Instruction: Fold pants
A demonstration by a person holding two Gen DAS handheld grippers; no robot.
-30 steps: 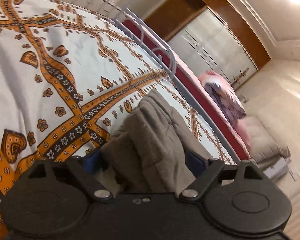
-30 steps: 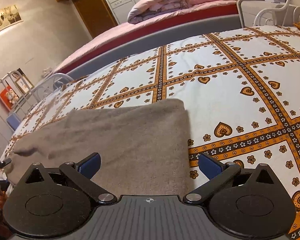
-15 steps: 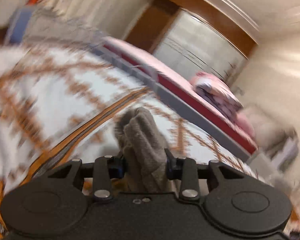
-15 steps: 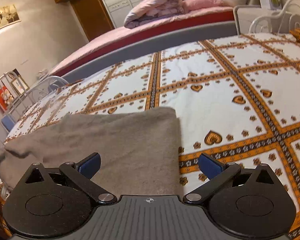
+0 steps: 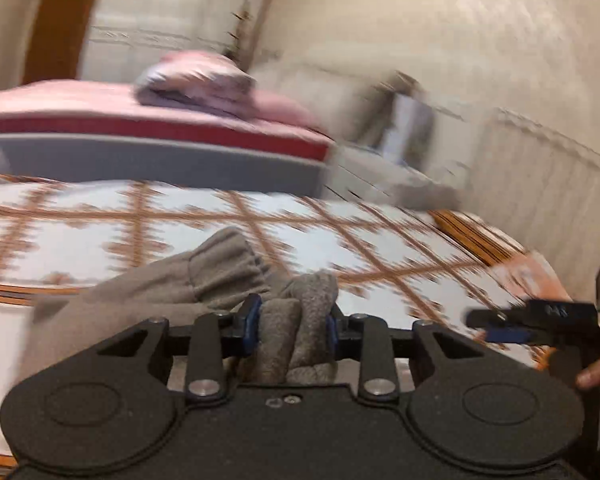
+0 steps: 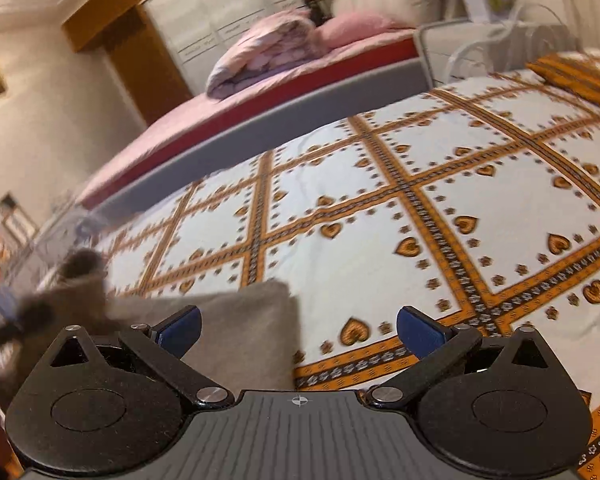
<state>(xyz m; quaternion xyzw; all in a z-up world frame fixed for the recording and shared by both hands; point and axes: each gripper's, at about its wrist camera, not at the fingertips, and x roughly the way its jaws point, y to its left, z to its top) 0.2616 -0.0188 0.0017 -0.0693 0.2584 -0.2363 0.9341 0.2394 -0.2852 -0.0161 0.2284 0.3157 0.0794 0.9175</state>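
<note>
The left gripper (image 5: pixel 289 325) is clamped on a bunched end of the grey pants (image 5: pixel 148 292) above the patterned bedsheet (image 6: pixel 420 200), while the right gripper (image 6: pixel 298 328) waits with fingers apart near the folded edge, so the thick cloth could slip out and the fold may land crooked.

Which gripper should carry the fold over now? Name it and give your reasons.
Left. The left gripper is already shut on a bunched end of the pants, lifted off the bedspread. The right gripper is open, holding nothing, beside the flat part.
</note>
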